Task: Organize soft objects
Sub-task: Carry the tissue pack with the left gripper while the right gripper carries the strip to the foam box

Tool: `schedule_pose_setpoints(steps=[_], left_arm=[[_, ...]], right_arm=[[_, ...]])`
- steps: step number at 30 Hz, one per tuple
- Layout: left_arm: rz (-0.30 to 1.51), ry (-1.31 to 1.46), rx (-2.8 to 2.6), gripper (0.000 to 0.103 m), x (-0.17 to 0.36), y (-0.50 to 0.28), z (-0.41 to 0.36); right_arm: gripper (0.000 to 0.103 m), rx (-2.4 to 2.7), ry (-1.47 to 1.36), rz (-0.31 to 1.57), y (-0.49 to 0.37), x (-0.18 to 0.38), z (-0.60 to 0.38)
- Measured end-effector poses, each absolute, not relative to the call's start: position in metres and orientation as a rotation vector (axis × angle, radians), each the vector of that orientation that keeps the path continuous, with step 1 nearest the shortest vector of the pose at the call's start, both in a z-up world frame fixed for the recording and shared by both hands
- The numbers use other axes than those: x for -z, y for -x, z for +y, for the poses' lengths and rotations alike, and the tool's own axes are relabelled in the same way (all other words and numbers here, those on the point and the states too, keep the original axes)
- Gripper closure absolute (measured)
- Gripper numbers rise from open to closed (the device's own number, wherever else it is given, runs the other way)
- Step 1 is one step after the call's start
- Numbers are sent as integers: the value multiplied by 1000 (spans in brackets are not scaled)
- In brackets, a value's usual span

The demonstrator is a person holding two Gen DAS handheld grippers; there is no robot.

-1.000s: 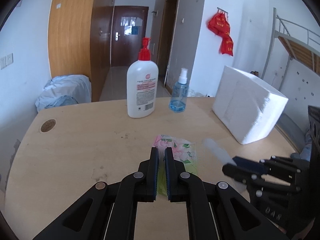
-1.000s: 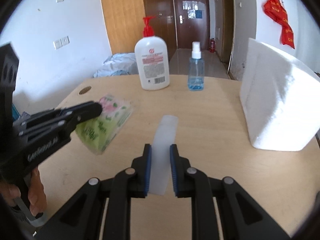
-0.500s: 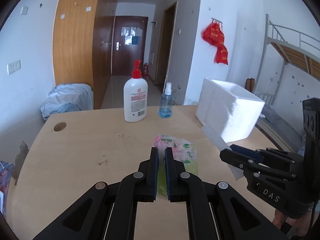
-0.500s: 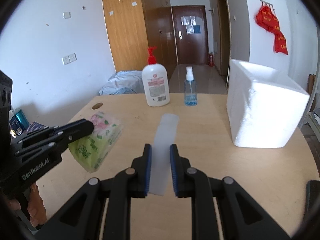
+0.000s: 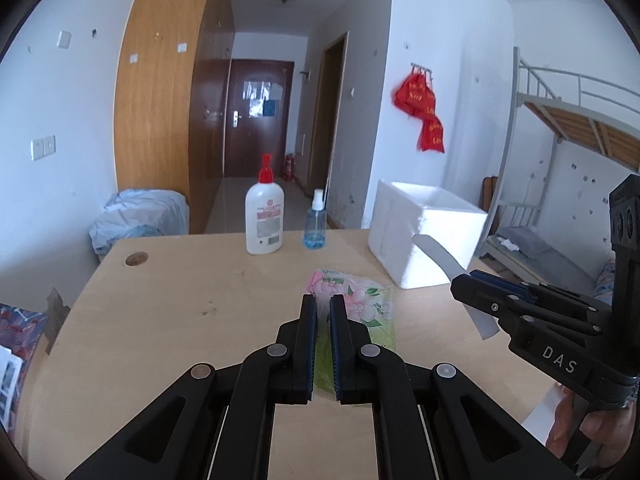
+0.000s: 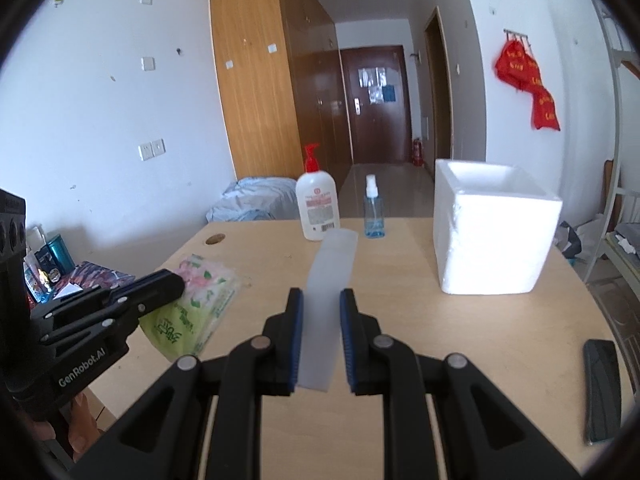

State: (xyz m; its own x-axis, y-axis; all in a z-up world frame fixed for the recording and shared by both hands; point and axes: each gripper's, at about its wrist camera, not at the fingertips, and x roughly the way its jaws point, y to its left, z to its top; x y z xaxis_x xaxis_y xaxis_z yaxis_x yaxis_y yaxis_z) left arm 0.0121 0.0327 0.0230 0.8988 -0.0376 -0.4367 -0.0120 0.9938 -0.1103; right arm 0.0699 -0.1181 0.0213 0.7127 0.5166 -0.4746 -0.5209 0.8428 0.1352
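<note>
Carrying both items clear of the surface point(image 6: 460, 332) right now. Left hand-held gripper point(image 5: 323, 340) is nearly closed, pinching the green floral tissue pack point(image 5: 360, 312) by one thin edge; most of the pack hangs out ahead and right of its tips. Right hand-held gripper point(image 6: 320, 336) is narrow, clamped on a translucent white strip point(image 6: 330, 284) that sticks out forward past the tips, stiff enough to hold its line.

Read: transport step, both soft items headed for the white foam box point(image 6: 492, 228), ahead and right of the right hand-held gripper.

Doing it well:
- Pack grip is on wrapper only, so I'd move smoothly with no jerks; it could slip or swing.
- Come in above the box rim, then lower. Strip's free end leads, so angle it down into the opening or it may catch the near wall.
- One hand at a time. The two sit close side by side and the box mouth looks modest.
- Release only once the item is inside the walls.

Containers:
- Foam box: open top, upright. What shows of the inside looks bare; the floor is hidden.
- Pump lotion bottle point(image 6: 318, 208) and blue spray bottle point(image 6: 374, 216): upright, far ahead of both, closed, out of the path.

Black phone-like slab point(image 6: 602, 388) lies right of the right hand-held gripper, off route.
</note>
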Motion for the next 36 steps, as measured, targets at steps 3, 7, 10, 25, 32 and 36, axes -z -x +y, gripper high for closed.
schedule_pose_setpoints(steps=[3,7,10,25,32,36], left_arm=[[424,109,4,96,-29,5,29],[394,110,1,96,-33,25,25],[392,120,15,96,-31,30,20],[395,96,185,96,-31,10,-30],[398,62,281,96,-33,-7,-68],[402,48,324,96,-33,-14,-85]], right_arm=[[82,-577,5,488,-52,-30,-125],[82,-573,4,453,-38,-36,-128],[82,-576,-8,444,-31,-35,-131],[81,-421,-21,382,-15,-43,-173],[81,-273,-39,368,-12,-41,-205],[81,-224,-55,362,-12,-40,-219]])
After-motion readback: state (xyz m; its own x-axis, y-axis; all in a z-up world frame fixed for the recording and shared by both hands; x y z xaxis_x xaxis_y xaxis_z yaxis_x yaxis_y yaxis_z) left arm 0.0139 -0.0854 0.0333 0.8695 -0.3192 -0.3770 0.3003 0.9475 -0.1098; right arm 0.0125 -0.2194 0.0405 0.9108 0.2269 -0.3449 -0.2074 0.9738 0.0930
